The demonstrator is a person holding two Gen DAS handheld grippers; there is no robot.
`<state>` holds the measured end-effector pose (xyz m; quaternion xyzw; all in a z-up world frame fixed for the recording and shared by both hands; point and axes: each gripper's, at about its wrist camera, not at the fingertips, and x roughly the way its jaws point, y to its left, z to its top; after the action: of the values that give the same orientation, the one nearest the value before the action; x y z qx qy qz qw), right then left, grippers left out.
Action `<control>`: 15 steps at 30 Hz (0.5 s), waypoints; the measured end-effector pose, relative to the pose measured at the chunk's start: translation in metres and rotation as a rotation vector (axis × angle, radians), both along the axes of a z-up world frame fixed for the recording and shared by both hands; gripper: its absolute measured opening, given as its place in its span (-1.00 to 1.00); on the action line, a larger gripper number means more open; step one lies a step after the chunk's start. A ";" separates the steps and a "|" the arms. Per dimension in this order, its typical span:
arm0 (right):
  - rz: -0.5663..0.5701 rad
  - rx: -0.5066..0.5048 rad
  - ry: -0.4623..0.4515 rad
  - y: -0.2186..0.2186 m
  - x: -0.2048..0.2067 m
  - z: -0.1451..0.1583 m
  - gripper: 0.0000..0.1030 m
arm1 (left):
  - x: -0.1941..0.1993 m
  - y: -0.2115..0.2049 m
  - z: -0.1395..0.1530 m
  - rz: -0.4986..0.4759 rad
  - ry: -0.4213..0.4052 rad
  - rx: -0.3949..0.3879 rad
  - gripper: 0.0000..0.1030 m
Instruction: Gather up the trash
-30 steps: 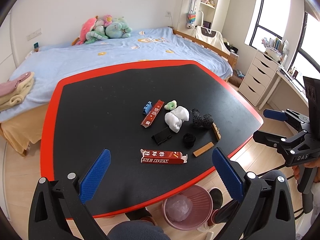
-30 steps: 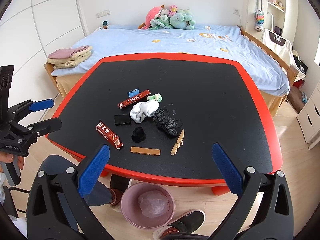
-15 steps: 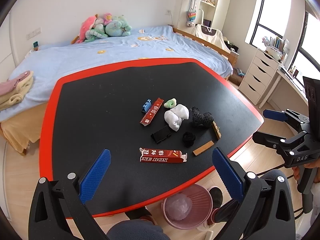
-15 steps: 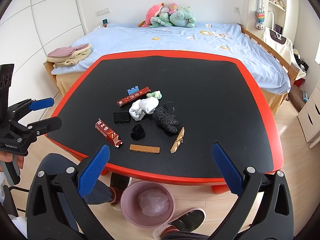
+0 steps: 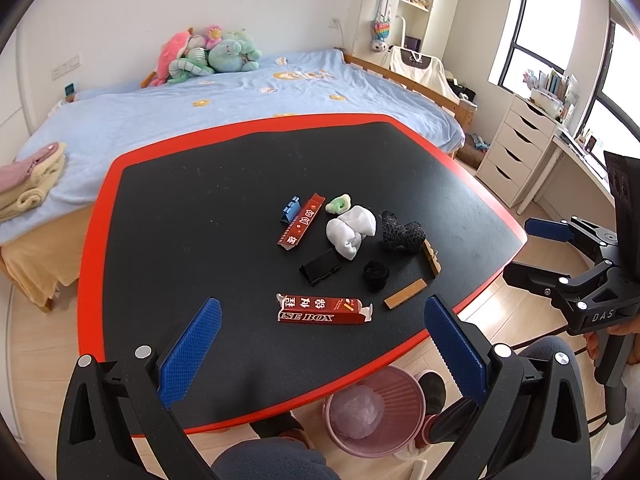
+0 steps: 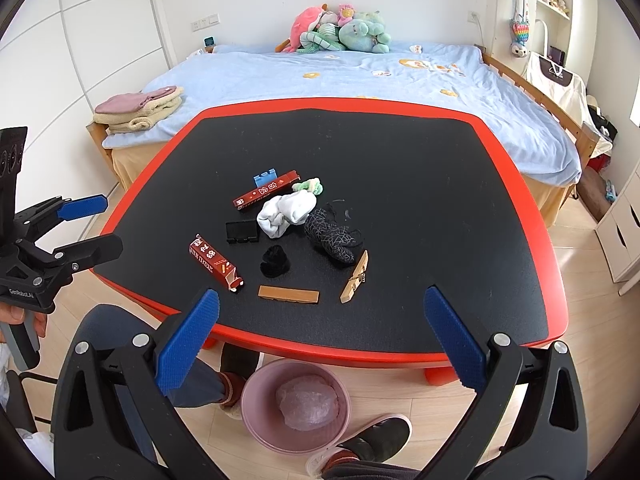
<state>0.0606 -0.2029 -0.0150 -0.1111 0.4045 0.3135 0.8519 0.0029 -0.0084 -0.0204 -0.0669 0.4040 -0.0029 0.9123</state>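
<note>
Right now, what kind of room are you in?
Most likely a bedroom, perhaps a child's. There is a bed with a blue cover, a pile of stuffed animals at its head, and a white chest of drawers by the window. A low table with trash stands in front of the bed.

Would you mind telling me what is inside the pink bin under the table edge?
The pink bin holds a crumpled clear plastic bag. Anything beneath the bag is covered, and the table rim hides the bin's far edge.
</note>
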 end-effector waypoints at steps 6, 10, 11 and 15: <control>0.004 -0.002 0.003 0.000 0.001 -0.002 0.95 | 0.003 -0.001 -0.004 -0.006 0.014 0.003 0.89; 0.018 -0.017 0.004 0.003 0.007 -0.003 0.95 | 0.011 -0.003 -0.011 -0.015 0.039 0.011 0.89; 0.021 -0.021 0.003 0.004 0.009 -0.003 0.95 | 0.012 -0.003 -0.012 -0.017 0.045 0.013 0.89; 0.047 -0.042 0.003 0.010 0.021 -0.004 0.95 | 0.021 -0.003 -0.020 -0.024 0.070 0.018 0.89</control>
<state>0.0814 -0.1934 -0.0189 -0.1379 0.4095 0.3253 0.8412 0.0243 -0.0112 -0.0400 -0.0538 0.4366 -0.0079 0.8980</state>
